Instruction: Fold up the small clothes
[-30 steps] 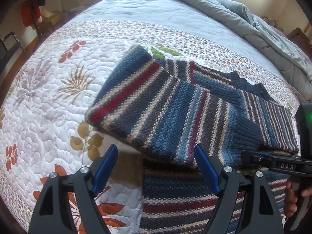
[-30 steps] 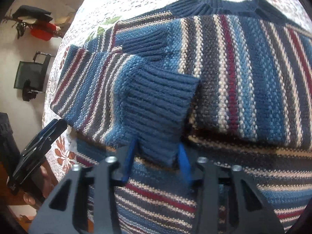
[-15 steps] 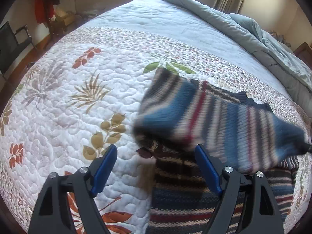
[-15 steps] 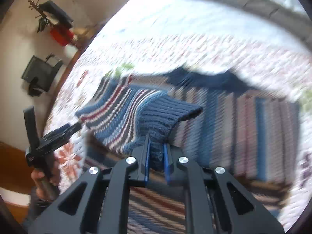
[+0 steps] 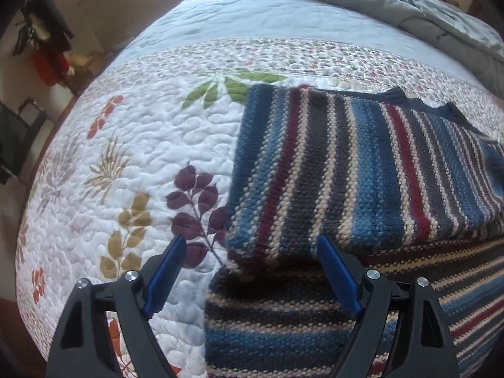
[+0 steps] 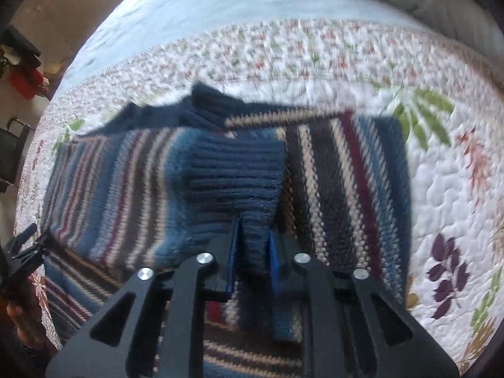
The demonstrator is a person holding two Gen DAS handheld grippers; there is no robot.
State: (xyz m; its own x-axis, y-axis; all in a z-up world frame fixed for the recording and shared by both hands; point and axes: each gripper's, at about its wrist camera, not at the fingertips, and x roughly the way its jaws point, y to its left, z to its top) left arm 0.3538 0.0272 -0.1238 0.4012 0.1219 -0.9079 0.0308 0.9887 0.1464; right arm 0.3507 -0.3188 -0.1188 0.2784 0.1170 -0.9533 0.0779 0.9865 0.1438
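A small knitted sweater [image 5: 362, 173] with blue, red and cream stripes lies flat on the quilted bed. Its sleeve is folded across the chest. The sleeve's ribbed navy cuff [image 6: 236, 182] sits between the pads of my right gripper [image 6: 253, 226]; they still pinch it as the jaws begin opening. My left gripper [image 5: 249, 241] hangs wide open and still widening over the sweater's left folded edge, with nothing held. That gripper [image 6: 25, 245] also shows at the left edge of the right wrist view. The navy collar [image 6: 208, 100] points to the far side.
The white floral quilt [image 5: 141, 145] has bare room left of the sweater. A grey duvet [image 5: 409, 3] is bunched at the head of the bed. A black chair [image 5: 15, 132] and hanging red clothes [image 5: 50, 63] stand beyond the bed's left edge.
My right gripper closed on the cuff and carried the sleeve rightward across the sweater's chest. The left gripper stayed open while its view shifted, so the folded edge now lies closer.
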